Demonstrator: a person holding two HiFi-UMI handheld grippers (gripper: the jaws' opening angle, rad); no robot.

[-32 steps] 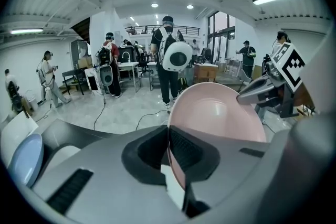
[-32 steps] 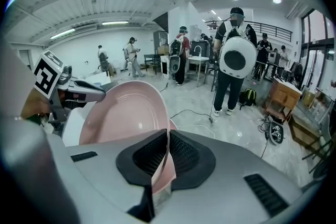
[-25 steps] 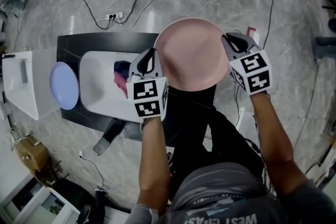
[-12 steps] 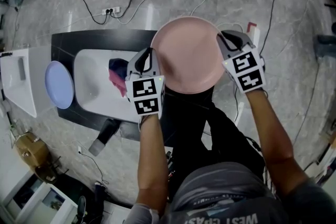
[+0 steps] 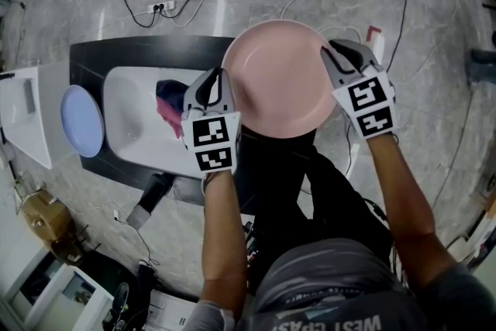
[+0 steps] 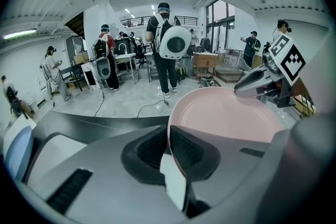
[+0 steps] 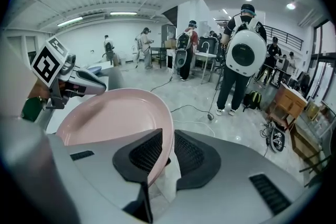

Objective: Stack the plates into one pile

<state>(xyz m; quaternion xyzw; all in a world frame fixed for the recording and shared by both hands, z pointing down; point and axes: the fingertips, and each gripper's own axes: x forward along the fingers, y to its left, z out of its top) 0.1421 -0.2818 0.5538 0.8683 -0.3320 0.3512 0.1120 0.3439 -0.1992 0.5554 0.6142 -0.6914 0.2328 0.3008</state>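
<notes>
A pink plate hangs in the air over the right end of the dark table, carried between both grippers. My left gripper is shut on its left rim; in the left gripper view the rim runs between the pads. My right gripper is at the right rim, and its jaws are opening. The rim still stands between them, with a gap beside it. A pale blue plate lies flat at the table's left end.
A white basin sits on the table between the blue plate and the grippers, with red and dark blue cloth in it. A white box stands left of the table. Cables cross the floor. People stand in the hall.
The pink plate stays between both grippers and has hardly moved. The table and blue plate have slid slightly left in the head view.
</notes>
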